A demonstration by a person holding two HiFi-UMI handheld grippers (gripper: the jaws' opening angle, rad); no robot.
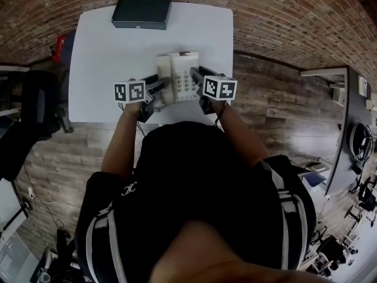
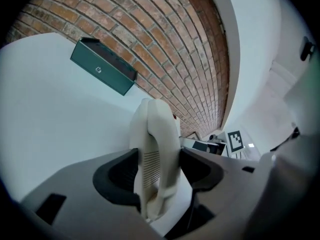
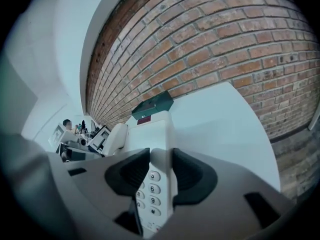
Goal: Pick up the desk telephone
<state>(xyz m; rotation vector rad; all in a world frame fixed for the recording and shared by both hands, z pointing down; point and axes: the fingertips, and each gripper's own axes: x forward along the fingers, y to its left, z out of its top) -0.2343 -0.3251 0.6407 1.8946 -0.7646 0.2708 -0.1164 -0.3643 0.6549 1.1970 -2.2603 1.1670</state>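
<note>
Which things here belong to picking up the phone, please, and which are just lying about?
In the job: desk telephone, left gripper on its handset, right gripper on its keypad side.
Lying about: dark green box on the table.

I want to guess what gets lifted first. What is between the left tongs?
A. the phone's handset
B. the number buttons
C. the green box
A: in the left gripper view the cream handset stands between the left tongs, and the green box lies far back by the brick wall.
</note>
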